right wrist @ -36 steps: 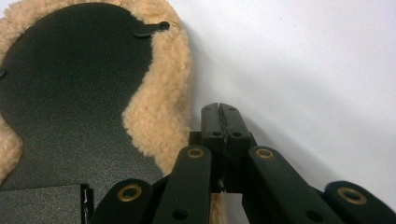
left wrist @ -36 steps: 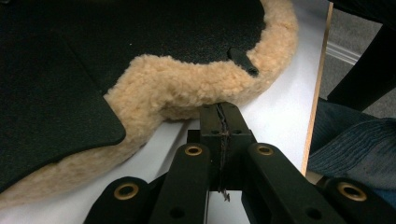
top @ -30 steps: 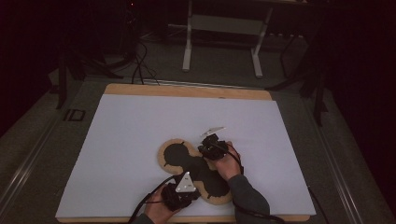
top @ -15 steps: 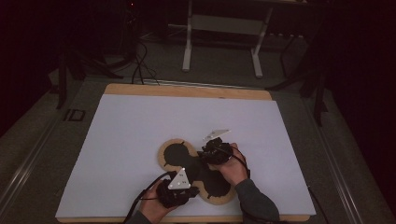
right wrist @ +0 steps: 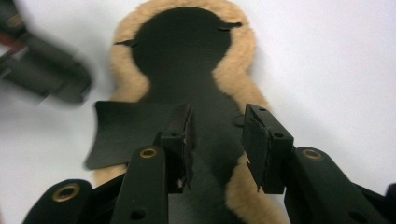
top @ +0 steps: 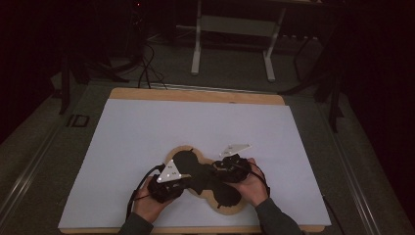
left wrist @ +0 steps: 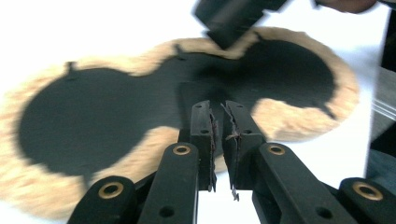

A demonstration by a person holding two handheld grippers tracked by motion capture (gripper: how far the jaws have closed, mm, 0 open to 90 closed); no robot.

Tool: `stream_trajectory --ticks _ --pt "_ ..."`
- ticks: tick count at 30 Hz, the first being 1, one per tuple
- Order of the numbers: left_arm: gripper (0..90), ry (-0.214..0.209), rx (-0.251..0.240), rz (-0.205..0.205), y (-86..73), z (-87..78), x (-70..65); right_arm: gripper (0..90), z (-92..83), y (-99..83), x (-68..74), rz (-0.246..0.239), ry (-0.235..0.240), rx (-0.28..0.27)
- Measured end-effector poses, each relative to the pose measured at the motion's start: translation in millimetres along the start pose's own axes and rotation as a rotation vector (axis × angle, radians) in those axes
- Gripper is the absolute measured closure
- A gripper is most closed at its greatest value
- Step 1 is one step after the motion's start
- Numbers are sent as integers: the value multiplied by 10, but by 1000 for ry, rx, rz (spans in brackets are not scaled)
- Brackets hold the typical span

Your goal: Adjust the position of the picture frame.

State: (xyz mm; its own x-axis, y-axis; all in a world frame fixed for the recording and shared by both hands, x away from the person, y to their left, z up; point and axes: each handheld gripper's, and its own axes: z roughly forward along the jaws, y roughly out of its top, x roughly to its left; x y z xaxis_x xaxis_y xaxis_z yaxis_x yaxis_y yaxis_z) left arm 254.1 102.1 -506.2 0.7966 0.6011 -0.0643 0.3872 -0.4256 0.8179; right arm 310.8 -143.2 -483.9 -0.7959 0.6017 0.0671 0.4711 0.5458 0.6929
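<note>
White mat (top: 147,147) in dark room; fleece-edged black pad (top: 230,197) lying flat near front edge; right gripper (right wrist: 219,140) jaws just been opening, spread, nothing pinched; left gripper (left wrist: 219,135) jaws parting slightly (narrow gap, empty); both lifting off since a second ago, pad probably released.

We see the other claw (left wrist: 231,21) blurred and cut off at the top edge; the fleece-edged pad (left wrist: 116,121) runs past the left edge.

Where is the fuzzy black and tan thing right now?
In the high view, the fuzzy black and tan pad lies flat on the white sheet, near its front edge, between the left gripper and the right gripper.
</note>
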Motion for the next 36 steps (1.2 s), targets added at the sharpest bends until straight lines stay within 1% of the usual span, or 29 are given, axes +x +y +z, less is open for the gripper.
stream_trajectory --ticks 2,4,6,9,11,15,17,20,23,26,30,33,36 --pt "832 30 -9 -9 -6 -19 55 623 -28 -20 33 -7 19 -4" --pt "834 59 -4 -13 -12 -30 111 631 -50 -45 80 -19 26 -4" --pt "836 85 -6 -26 -17 -35 169 652 -63 -70 118 -31 37 -2" --pt "845 116 -2 -42 -29 -38 257 706 -67 -115 172 -46 39 6" --pt "863 132 4 -47 -41 -36 303 765 -62 -149 201 -54 48 11" --pt "897 149 11 -57 -59 -26 360 866 -54 -212 290 -83 75 24" --pt "899 155 22 -59 -67 -12 375 897 -52 -241 344 -106 92 31" --pt "900 168 43 -63 -86 26 400 899 -36 -287 421 -136 116 46" --pt "900 178 61 -69 -105 53 430 899 -12 -340 472 -143 133 64" --pt "899 187 62 -83 -116 65 442 899 5 -375 501 -146 143 77" --pt "899 193 64 -85 -122 64 452 899 19 -386 530 -148 154 87" --pt "900 204 68 -85 -127 67 456 898 67 -417 579 -158 175 111" --pt "900 205 71 -85 -128 66 460 899 92 -436 606 -178 173 128"
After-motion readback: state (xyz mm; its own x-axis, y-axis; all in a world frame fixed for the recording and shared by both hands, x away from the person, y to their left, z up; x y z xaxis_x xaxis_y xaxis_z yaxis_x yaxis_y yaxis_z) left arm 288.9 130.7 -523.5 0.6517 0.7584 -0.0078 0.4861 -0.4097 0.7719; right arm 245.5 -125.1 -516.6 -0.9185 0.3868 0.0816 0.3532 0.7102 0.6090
